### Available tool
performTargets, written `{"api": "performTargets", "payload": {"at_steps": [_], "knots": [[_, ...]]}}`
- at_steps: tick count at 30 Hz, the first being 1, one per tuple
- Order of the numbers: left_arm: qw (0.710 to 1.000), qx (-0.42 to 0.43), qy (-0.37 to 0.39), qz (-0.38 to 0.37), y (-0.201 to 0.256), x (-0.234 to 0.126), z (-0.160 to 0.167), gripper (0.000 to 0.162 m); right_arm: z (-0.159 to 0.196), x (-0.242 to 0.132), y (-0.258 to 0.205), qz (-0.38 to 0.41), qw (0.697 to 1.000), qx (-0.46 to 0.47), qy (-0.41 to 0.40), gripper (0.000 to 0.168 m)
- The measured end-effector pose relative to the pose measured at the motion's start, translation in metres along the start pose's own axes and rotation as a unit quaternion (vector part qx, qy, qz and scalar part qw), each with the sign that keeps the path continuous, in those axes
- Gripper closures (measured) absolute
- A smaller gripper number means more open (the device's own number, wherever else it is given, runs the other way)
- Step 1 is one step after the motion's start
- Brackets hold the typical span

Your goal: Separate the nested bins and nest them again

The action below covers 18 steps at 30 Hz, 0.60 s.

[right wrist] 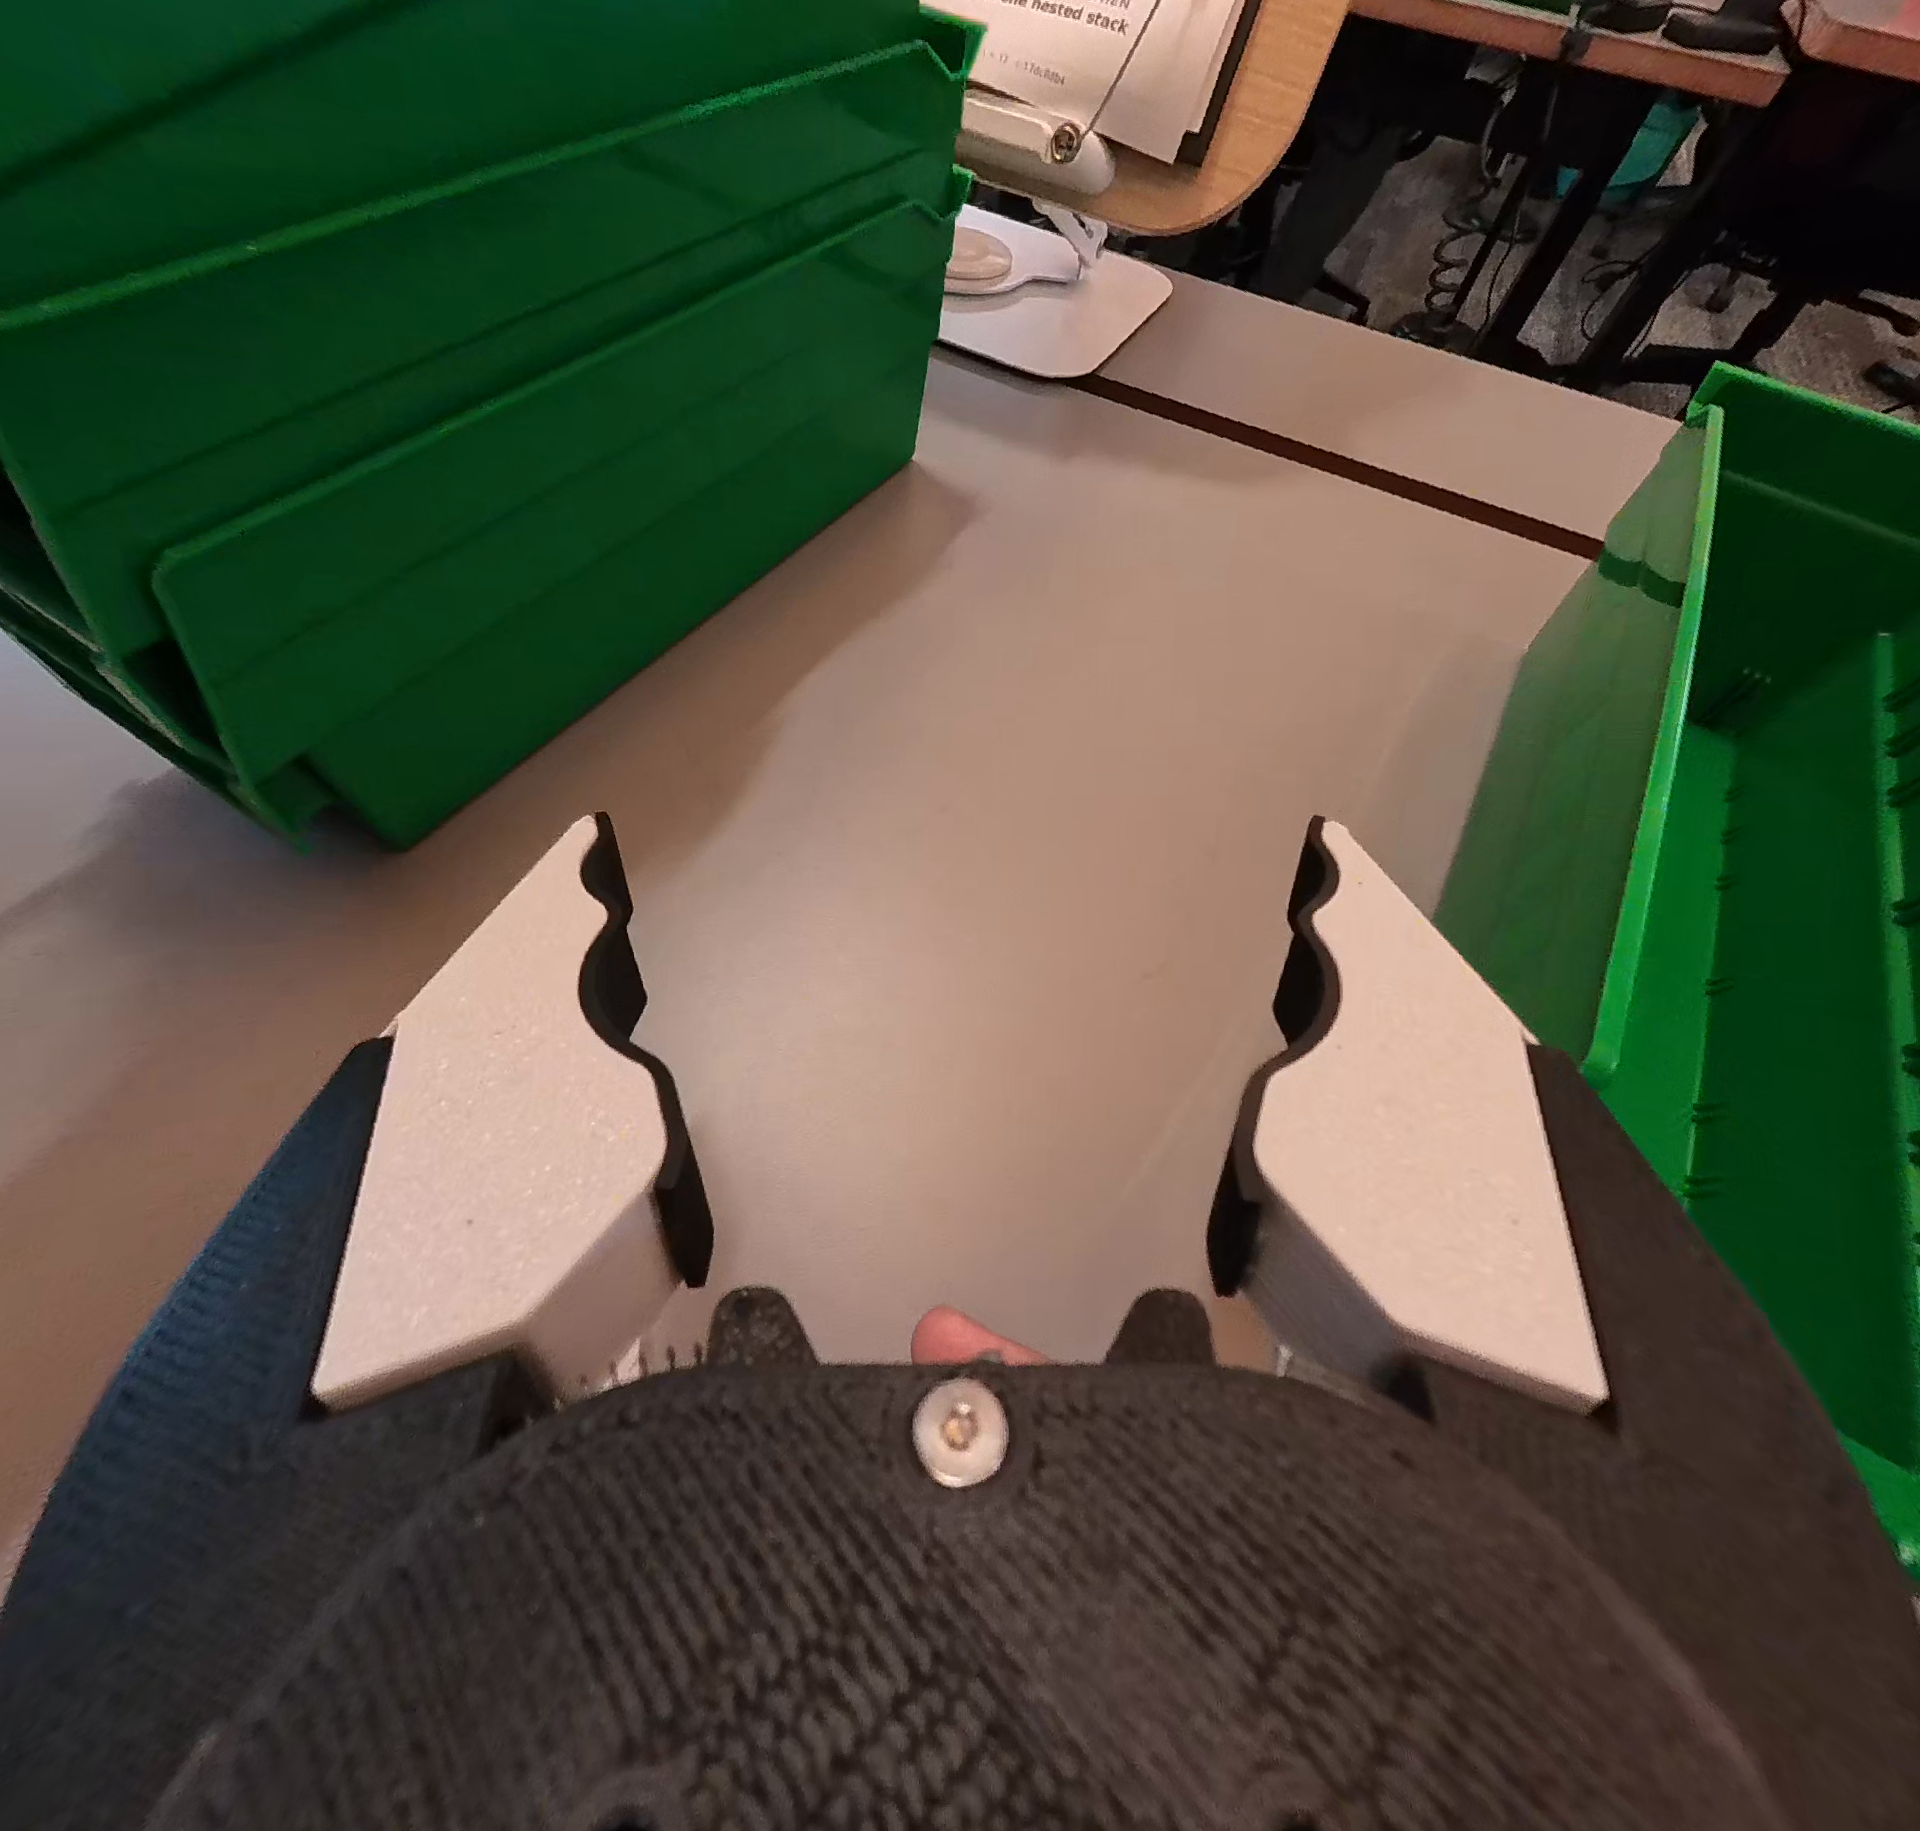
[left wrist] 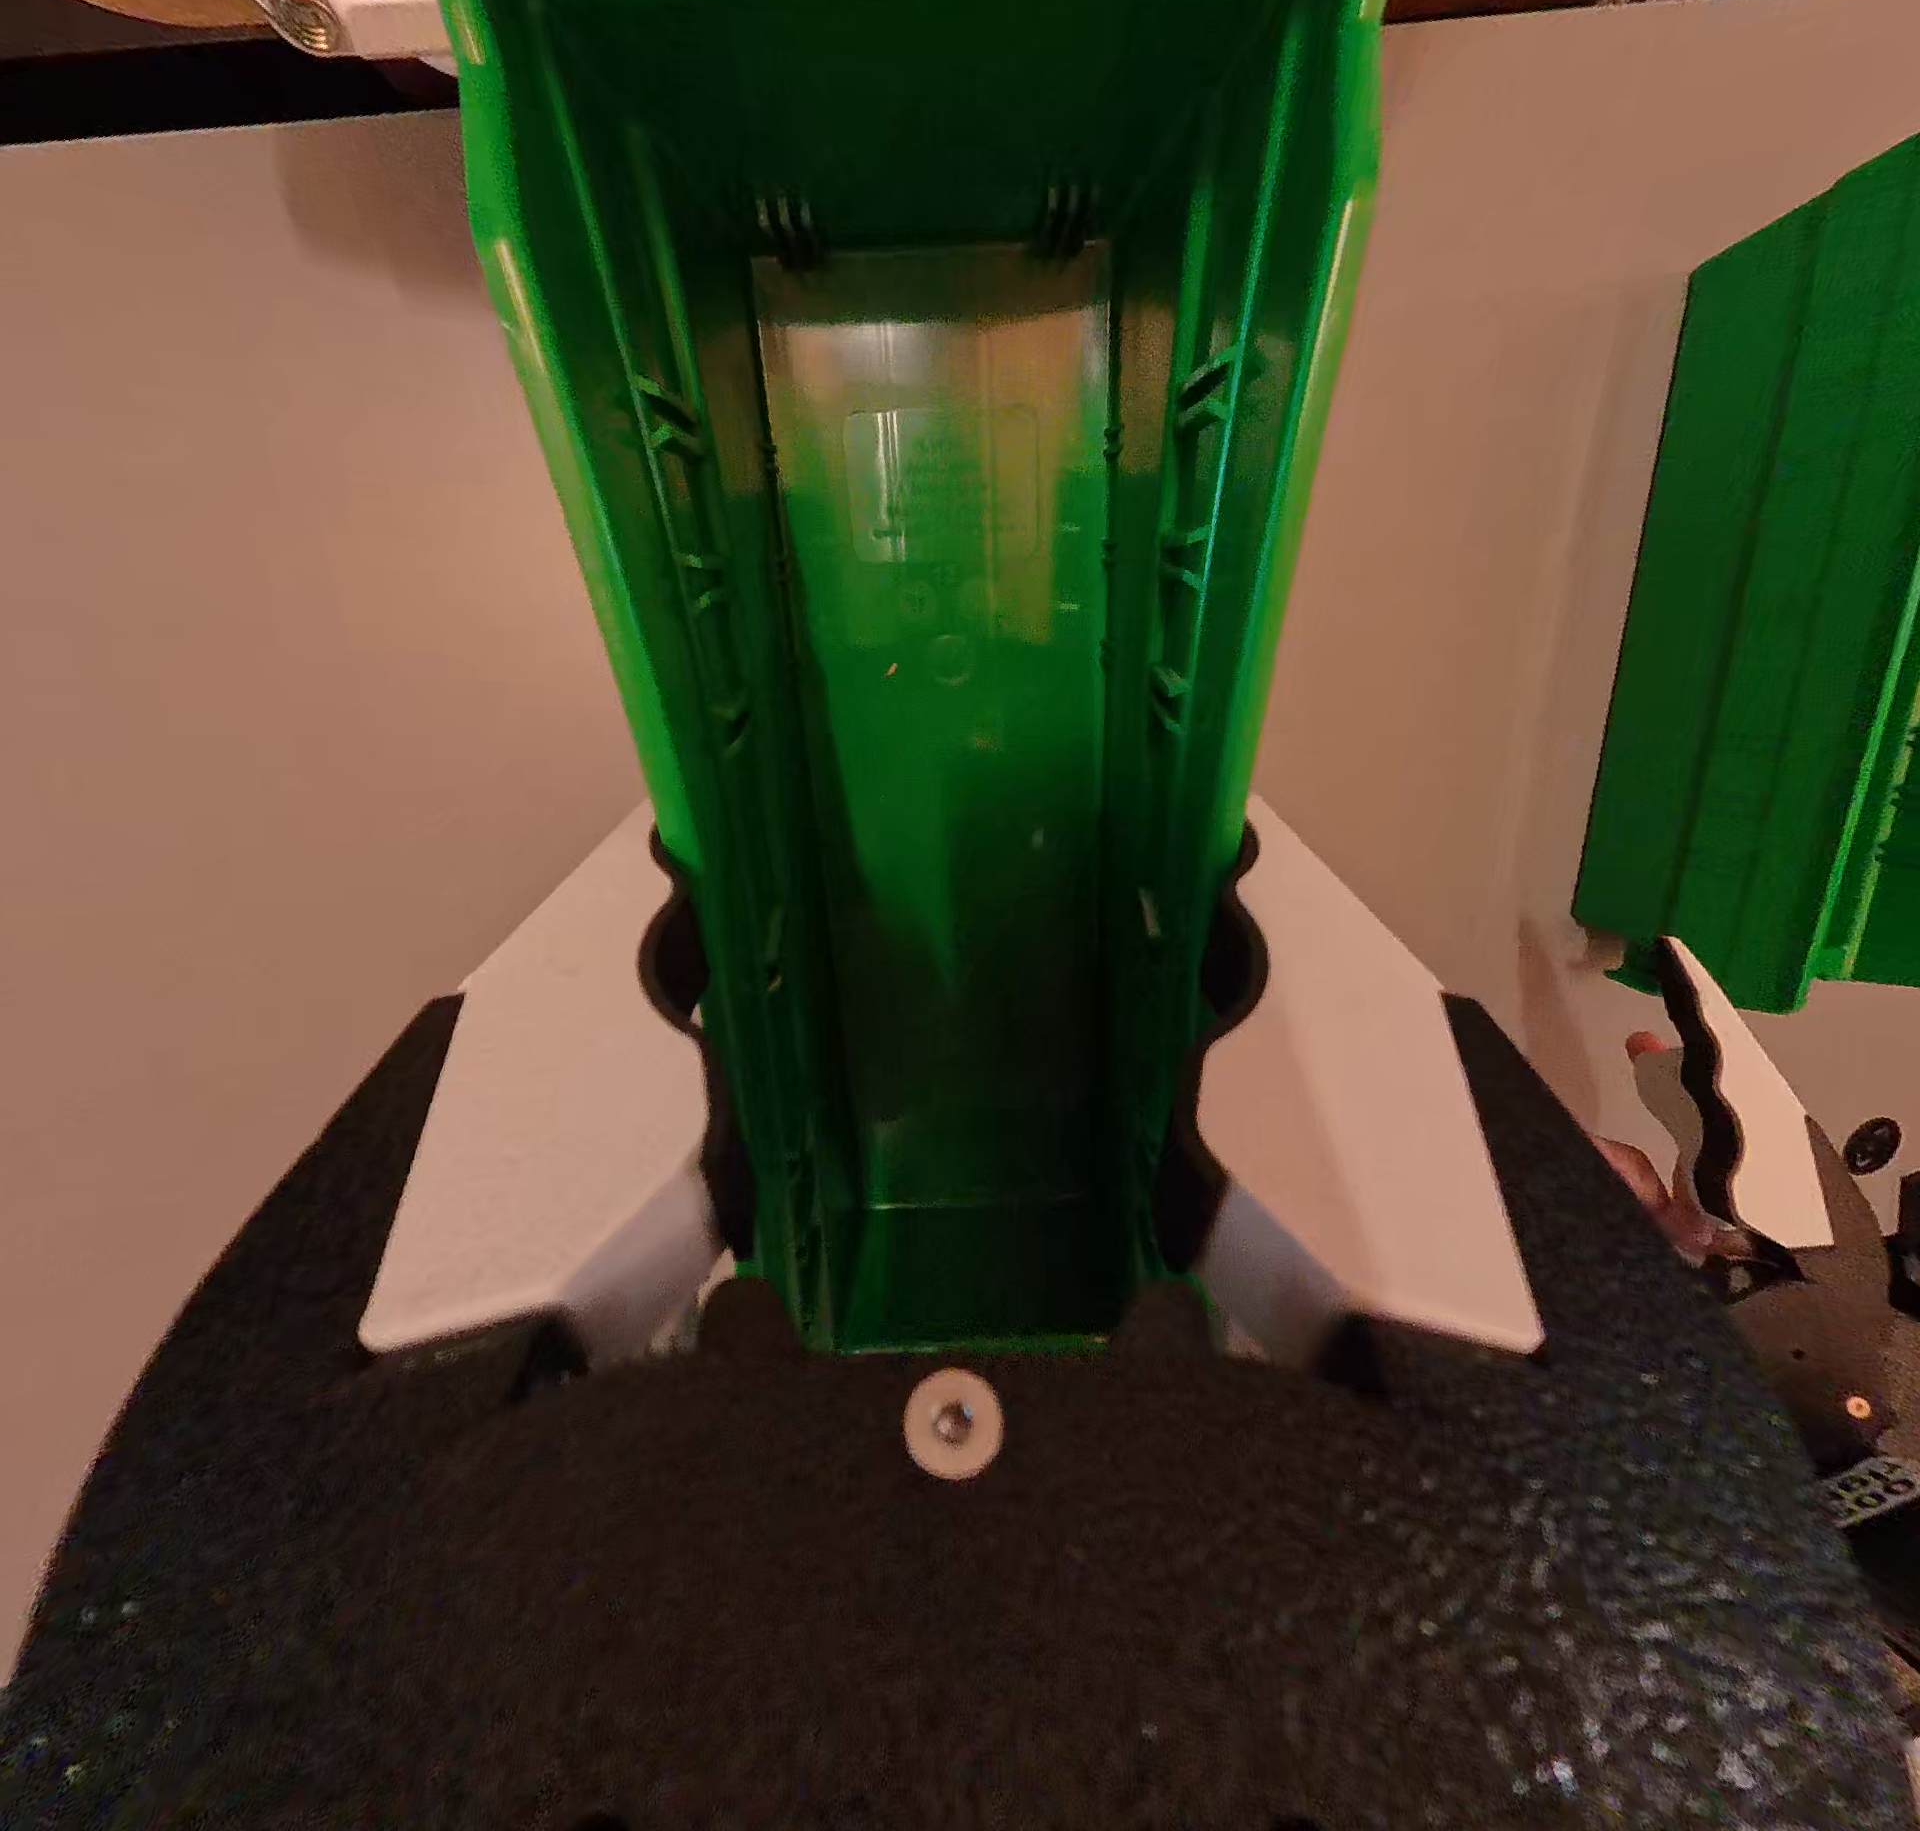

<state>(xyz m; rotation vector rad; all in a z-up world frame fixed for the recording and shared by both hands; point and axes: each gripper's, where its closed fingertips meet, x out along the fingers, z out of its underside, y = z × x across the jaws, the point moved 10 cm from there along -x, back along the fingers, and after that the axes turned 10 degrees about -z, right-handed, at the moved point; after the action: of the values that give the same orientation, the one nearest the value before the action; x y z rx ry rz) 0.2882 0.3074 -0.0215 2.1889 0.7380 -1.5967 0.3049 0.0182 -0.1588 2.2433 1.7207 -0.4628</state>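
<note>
In the left wrist view my left gripper (left wrist: 956,846) is shut on a narrow green bin (left wrist: 935,534). Its fingers press the bin's two long side walls, and I look along its inside toward the far end wall. The ribbed side of more green bins (left wrist: 1766,586) shows at the right, with a finger of the right gripper (left wrist: 1704,1085) just below it. In the right wrist view my right gripper (right wrist: 961,836) is open and empty above the table. A tilted stack of nested green bins (right wrist: 468,379) stands to its left. A single open green bin (right wrist: 1766,846) is to its right.
The beige table (right wrist: 935,638) has a dark seam toward its far edge. A white stand (right wrist: 1049,306) holding a clipboard with an instruction sheet (right wrist: 1122,5) is at the back. Desks, chairs and cables lie beyond the table. The stand's clamp (left wrist: 312,5) shows at the top left of the left wrist view.
</note>
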Motion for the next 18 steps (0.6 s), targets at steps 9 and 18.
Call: {"api": "performTargets", "payload": {"at_steps": [9, 18], "knots": [[1.0, 0.009, -0.003, -0.009, 0.007, 0.017, 0.004, 0.057, 0.003, 0.003, -0.001, 0.0, 1.0, -0.002, -0.007, 0.043], [1.0, 0.018, 0.017, -0.017, 0.009, 0.013, -0.003, 0.064, 0.005, 0.006, -0.001, 0.0, 1.0, -0.003, -0.013, 0.043]]}}
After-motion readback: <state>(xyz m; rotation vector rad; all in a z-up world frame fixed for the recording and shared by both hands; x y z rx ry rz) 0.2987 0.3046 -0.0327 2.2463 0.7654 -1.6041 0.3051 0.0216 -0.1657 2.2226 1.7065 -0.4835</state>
